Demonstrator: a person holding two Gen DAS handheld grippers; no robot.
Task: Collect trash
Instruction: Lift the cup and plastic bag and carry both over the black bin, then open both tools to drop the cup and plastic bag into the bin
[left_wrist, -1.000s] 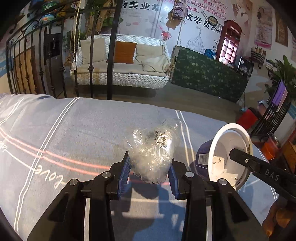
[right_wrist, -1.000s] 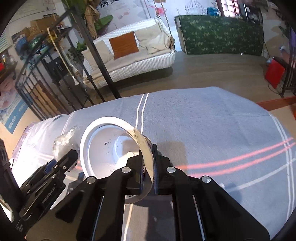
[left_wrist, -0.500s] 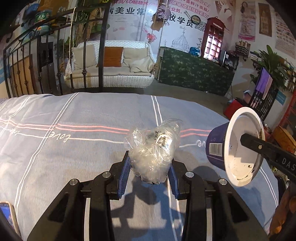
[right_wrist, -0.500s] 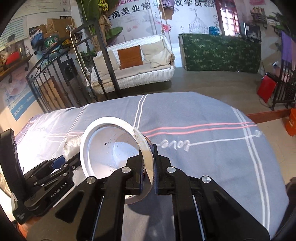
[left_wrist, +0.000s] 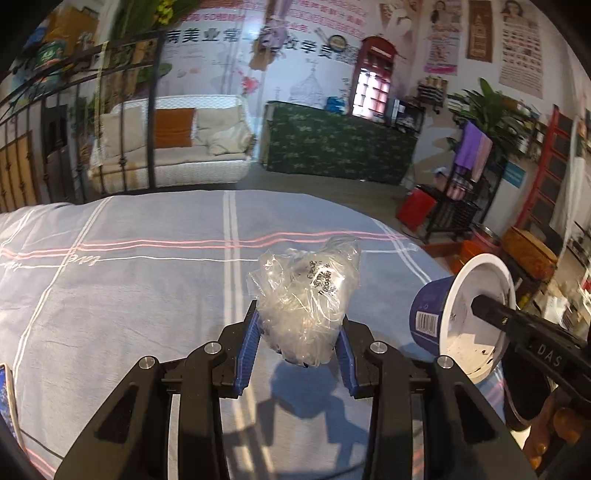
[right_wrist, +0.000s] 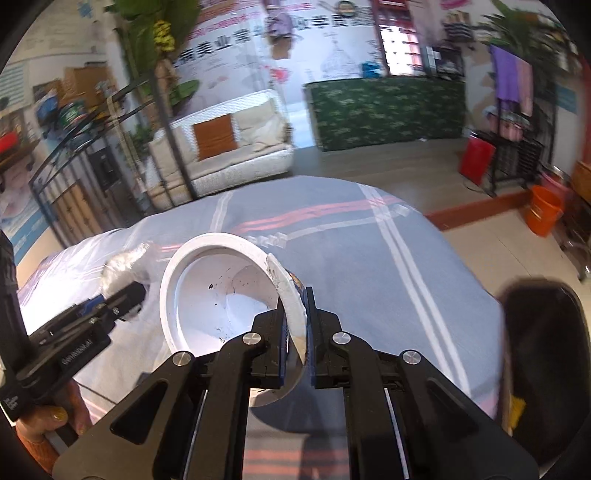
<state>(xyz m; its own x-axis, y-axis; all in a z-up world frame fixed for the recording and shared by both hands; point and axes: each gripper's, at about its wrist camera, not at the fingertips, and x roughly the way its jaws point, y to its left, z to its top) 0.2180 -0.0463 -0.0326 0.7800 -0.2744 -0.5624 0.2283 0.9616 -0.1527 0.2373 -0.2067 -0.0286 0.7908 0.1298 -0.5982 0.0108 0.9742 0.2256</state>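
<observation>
My left gripper is shut on a crumpled clear plastic bag and holds it above the grey striped bedsheet. My right gripper is shut on the rim of an empty white paper cup with a blue outside. The cup also shows in the left wrist view at the right, tilted on its side, mouth toward the right gripper. The bag and the left gripper show at the left of the right wrist view.
A dark bin-like shape sits at the bed's right edge. An orange bucket and a red box stand on the floor beyond. A black iron railing and a white sofa lie behind the bed.
Both grippers have lifted and swung to the right with the bag and the cup still held. More of the room's right side has come into view.
</observation>
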